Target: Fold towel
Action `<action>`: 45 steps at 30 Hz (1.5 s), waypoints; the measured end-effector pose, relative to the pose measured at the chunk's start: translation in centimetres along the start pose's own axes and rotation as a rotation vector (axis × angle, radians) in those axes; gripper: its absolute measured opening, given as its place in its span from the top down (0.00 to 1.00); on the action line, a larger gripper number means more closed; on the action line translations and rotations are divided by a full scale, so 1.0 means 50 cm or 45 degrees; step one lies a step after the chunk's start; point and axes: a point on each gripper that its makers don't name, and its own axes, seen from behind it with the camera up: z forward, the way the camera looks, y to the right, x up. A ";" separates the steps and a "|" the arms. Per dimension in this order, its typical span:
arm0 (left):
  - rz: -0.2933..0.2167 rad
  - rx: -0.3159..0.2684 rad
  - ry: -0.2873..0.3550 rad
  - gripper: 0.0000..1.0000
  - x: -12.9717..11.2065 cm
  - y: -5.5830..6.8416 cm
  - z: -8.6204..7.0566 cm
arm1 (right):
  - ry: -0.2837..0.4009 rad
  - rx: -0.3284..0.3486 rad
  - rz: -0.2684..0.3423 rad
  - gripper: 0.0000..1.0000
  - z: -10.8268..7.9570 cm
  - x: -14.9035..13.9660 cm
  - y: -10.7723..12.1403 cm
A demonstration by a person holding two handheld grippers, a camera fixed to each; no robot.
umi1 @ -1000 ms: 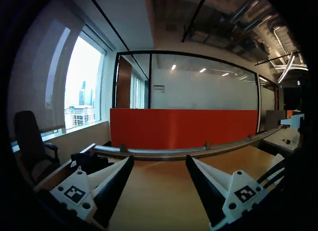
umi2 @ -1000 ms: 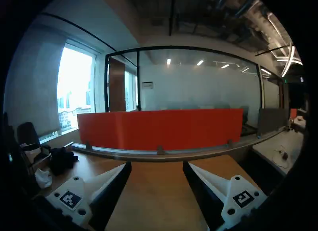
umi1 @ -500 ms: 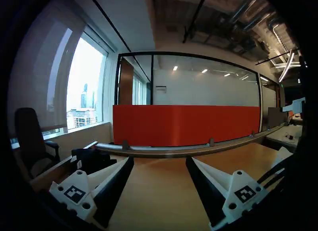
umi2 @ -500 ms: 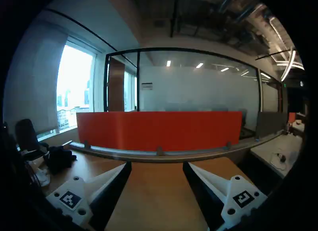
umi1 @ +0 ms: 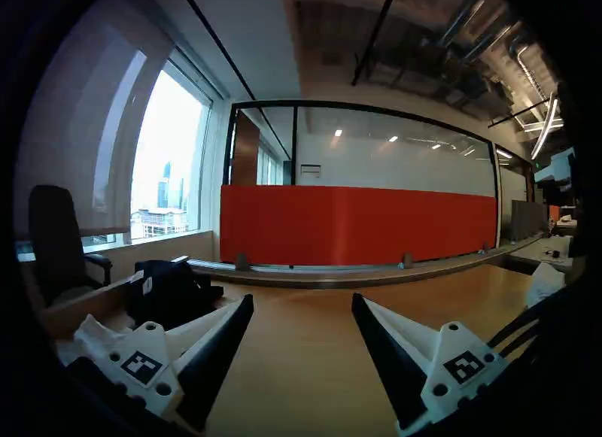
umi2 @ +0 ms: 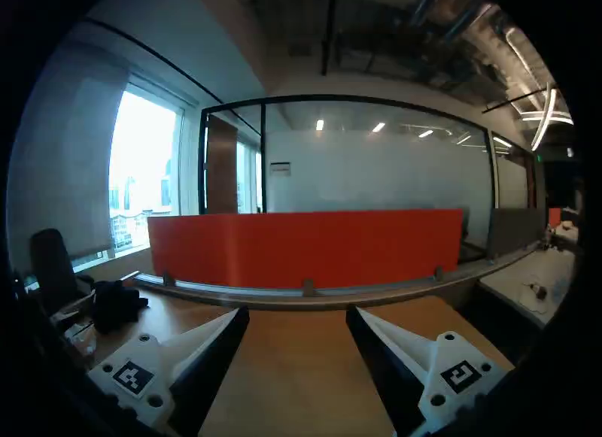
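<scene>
Over the wooden desk [umi1: 301,369], left gripper [umi1: 301,297] and right gripper [umi2: 297,309] both gape apart (black bundle [umi1: 169,290] at left)

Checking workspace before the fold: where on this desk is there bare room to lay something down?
Bare wood runs from the open left hand-held gripper forward to the orange divider, and likewise ahead of the right hand-held gripper. The desk is crowded toward the window: a black bundle and white clutter.

No legible text, small sign [umi1: 310,170] on glass wall [umi1: 391,147] too blurred to read
</scene>
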 end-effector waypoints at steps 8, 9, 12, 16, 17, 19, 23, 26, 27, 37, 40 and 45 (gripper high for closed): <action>0.023 0.006 0.009 0.03 -0.050 -0.003 -0.009 | 0.008 -0.010 -0.014 0.00 0.001 -0.031 0.001; 0.025 0.008 0.010 0.03 -0.055 -0.004 -0.010 | 0.007 -0.011 -0.014 0.00 0.002 -0.034 0.001; 0.017 0.012 0.013 0.03 -0.069 -0.004 -0.013 | 0.003 -0.015 -0.014 0.00 0.003 -0.038 0.000; 0.007 0.011 0.006 0.03 -0.089 -0.003 -0.018 | 0.009 -0.014 -0.018 0.00 0.003 -0.046 -0.002; 0.006 0.011 0.003 0.03 -0.094 -0.002 -0.019 | 0.009 -0.012 -0.018 0.00 0.003 -0.049 -0.002; 0.007 0.013 -0.001 0.03 -0.103 -0.001 -0.021 | 0.005 -0.011 -0.022 0.00 0.004 -0.055 -0.002; 0.009 0.018 -0.010 0.03 -0.119 0.000 -0.023 | -0.005 -0.013 -0.036 0.00 0.006 -0.064 0.000; 0.017 0.018 -0.015 0.03 -0.126 0.001 -0.022 | -0.006 -0.011 -0.040 0.00 0.007 -0.066 -0.002; 0.022 0.018 -0.017 0.03 -0.128 0.001 -0.022 | -0.006 -0.010 -0.041 0.00 0.007 -0.066 -0.002; 0.047 0.040 -0.039 0.03 -0.140 -0.009 -0.019 | -0.005 -0.011 -0.042 0.00 0.005 -0.068 0.005; 0.049 0.040 -0.039 0.03 -0.142 -0.009 -0.018 | -0.003 -0.010 -0.042 0.00 0.005 -0.070 0.007; 0.049 0.038 -0.040 0.03 -0.145 -0.008 -0.016 | -0.002 -0.002 -0.042 0.00 0.002 -0.072 0.008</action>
